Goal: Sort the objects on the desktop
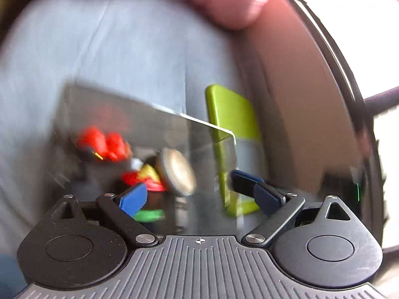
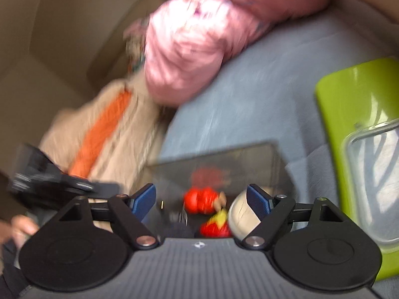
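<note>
1. Left wrist view, blurry: my left gripper [image 1: 197, 194] stands wide with nothing between the blue pads, hanging over a clear box [image 1: 139, 134] on the blue-grey cloth [image 1: 112, 49]. Red toys [image 1: 102, 144] and a round silver tin [image 1: 177, 172] lie inside; green tray [image 1: 232, 114] just beside it.
2. Right wrist view: my right gripper [image 2: 202, 201] is spread wide, empty, above the same box [image 2: 219, 164]. Tin [image 2: 240, 214] sits near the right pad; contact unclear. Pink garment [image 2: 199, 37] lies behind.

Grey-blue cloth surface [image 1: 112, 49]; beige wall [image 2: 49, 25]; bright window [image 1: 349, 12] at right.
</note>
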The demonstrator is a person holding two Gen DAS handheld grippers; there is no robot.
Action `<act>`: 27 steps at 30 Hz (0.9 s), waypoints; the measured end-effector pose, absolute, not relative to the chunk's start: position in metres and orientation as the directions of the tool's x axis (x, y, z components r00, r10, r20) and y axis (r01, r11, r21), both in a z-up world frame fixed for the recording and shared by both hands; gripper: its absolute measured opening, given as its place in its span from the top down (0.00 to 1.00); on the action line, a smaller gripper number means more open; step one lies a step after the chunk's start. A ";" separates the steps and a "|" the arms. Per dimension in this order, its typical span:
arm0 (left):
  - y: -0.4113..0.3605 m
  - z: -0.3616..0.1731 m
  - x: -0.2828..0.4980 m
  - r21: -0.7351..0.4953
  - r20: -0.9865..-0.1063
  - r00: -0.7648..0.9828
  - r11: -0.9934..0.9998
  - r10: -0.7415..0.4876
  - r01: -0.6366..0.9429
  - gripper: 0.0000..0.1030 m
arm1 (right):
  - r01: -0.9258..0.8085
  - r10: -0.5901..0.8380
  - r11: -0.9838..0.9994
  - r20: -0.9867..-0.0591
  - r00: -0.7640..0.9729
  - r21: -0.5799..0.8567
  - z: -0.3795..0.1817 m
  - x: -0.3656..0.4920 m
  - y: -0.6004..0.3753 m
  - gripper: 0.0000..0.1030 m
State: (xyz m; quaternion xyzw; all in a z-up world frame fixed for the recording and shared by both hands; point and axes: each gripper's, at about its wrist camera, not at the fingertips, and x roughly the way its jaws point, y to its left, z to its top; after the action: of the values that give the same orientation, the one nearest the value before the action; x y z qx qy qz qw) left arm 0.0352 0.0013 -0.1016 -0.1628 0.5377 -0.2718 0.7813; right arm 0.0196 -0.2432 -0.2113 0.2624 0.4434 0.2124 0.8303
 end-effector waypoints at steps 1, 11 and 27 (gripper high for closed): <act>-0.003 -0.094 0.023 -0.501 -0.767 0.270 0.806 -0.582 0.316 0.06 | -0.112 0.581 0.787 -0.666 0.469 0.607 -0.213 0.025 -0.231 0.21; -0.046 -0.105 -0.054 -0.597 -0.680 -0.067 0.498 -0.730 0.629 0.06 | -0.108 0.265 0.958 -0.964 -0.030 0.266 -0.269 0.077 -0.105 0.25; -0.003 -0.125 -0.046 -0.678 -0.612 -0.062 0.482 -0.789 0.554 0.05 | -0.496 -0.114 0.864 -0.993 -0.027 -0.085 -0.295 0.049 -0.051 0.77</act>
State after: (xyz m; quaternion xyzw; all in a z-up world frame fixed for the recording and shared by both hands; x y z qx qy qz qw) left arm -0.0458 -0.0031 -0.1251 -0.1099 0.5333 -0.4967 0.6759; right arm 0.0494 -0.0509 -0.2948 -0.2173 0.7020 0.1443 0.6627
